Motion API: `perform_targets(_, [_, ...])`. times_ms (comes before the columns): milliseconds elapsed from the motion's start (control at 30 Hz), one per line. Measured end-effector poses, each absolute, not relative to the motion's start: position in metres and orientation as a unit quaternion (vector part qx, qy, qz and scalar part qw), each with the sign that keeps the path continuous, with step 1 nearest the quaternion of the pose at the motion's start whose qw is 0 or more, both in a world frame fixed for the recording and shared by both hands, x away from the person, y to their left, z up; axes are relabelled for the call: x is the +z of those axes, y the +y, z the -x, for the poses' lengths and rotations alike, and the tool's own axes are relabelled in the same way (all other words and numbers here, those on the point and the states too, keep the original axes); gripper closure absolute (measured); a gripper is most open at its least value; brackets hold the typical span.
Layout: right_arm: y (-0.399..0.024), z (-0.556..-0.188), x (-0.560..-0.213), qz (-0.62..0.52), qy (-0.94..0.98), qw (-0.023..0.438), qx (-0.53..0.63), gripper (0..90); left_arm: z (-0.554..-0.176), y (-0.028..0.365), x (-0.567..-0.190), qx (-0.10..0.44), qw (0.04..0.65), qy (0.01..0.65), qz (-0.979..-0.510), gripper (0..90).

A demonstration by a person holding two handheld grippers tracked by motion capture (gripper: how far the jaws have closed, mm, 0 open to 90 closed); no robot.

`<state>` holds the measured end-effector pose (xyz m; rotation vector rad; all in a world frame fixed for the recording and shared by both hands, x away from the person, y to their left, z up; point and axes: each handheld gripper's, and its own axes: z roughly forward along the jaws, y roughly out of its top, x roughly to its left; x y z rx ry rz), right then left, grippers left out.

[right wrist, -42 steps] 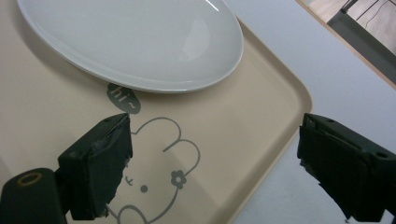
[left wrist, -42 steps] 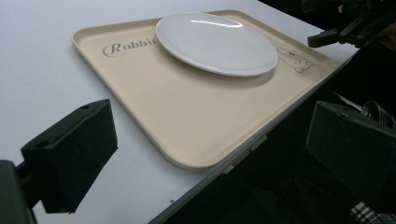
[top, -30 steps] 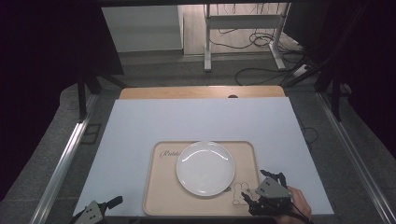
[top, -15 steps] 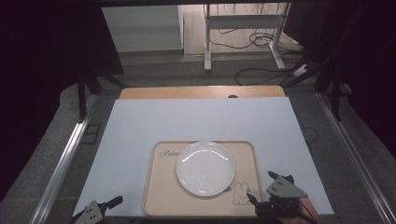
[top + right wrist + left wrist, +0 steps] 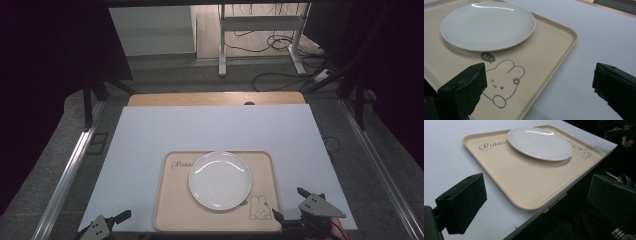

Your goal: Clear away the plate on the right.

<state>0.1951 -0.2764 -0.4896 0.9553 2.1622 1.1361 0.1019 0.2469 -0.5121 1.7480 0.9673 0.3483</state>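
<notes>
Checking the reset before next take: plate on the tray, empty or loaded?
Empty. The white plate lies flat on the beige tray, its surface bare and glossy in the high view and both gripper views.

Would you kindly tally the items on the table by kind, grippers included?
Plate: 1
Tray: 1
Grippers: 2, the left gripper and the right gripper, both open
Total: 4

a white plate [image 5: 539,142] sits on the beige tray [image 5: 524,185], the left gripper [image 5: 536,202] gaping before its near corner.
</notes>
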Motion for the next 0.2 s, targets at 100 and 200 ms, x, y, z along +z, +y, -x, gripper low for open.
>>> perform_targets(100, [-0.2794, -0.1945, -0.491, -0.358, 0.795, 0.249, 0.421, 0.0, -0.1019, 0.2468, -0.5121, 0.146, 0.529, 0.405, -0.732, 1.4])
perform_targets(200, [-0.2803, -0.1949, -0.4922, -0.357, 0.797, 0.247, 0.42, 0.0, -0.1027, 0.2463, -0.5119, 0.145, 0.528, 0.405, -0.732, 1.4])
